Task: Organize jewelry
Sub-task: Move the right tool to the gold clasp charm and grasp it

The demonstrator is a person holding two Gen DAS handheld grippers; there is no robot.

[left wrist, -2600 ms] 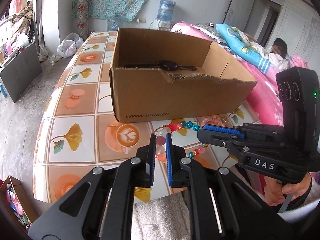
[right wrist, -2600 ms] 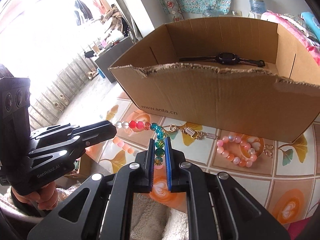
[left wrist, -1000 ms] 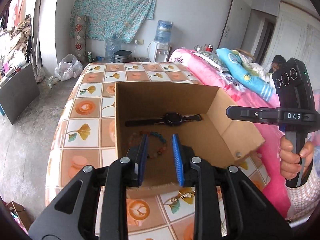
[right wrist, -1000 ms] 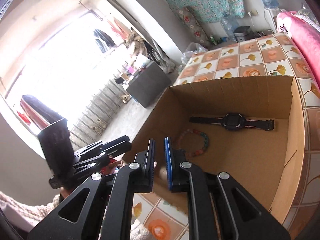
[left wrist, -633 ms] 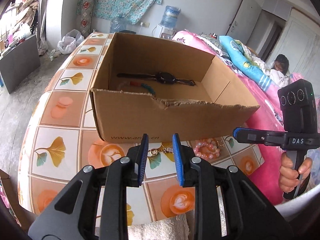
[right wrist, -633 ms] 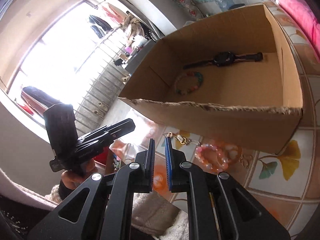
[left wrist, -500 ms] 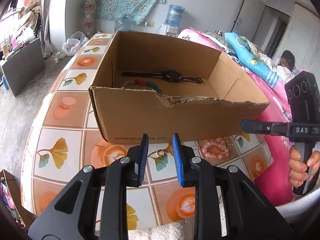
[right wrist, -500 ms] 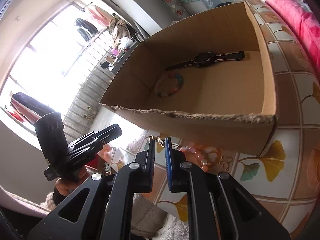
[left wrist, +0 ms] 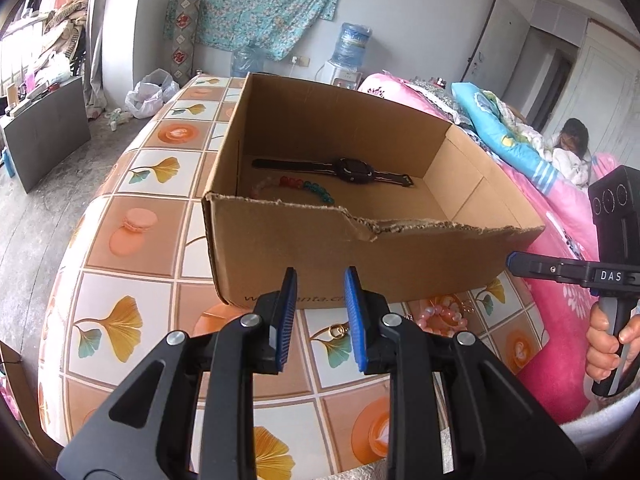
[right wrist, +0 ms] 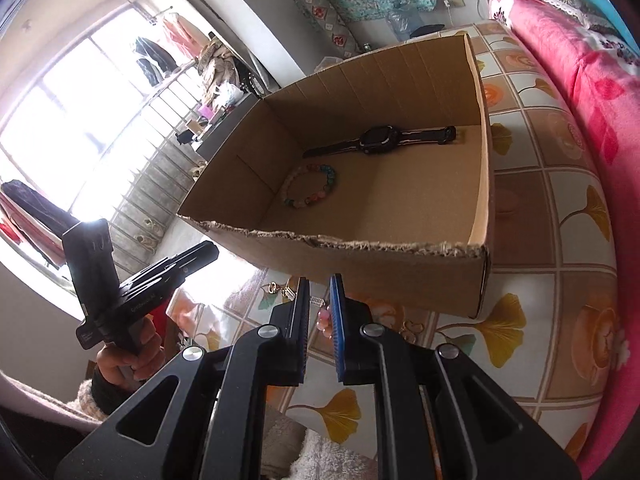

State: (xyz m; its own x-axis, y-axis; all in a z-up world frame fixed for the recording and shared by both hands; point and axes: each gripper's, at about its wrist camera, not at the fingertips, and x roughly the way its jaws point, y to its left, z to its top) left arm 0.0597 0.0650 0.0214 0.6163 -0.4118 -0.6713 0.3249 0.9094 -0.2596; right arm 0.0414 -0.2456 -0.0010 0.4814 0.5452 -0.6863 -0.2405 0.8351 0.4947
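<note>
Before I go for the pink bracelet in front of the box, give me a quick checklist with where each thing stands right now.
1. Left gripper jaws open and holding nothing: ok.
2. Right gripper jaws parted and holding nothing: ok, though the gap is narrow; widen it before closing on beads.
3. Pink bead bracelet on the table in front of the cardboard box: ok, it is outside the box.
4. Whether the gold clasp piece is linked to that bracelet: cannot tell.
5. Free floor inside the box: ok; the black watch and multicolored bead bracelet leave the right side bare.
6. The two grippers apart from each other: ok.
</note>
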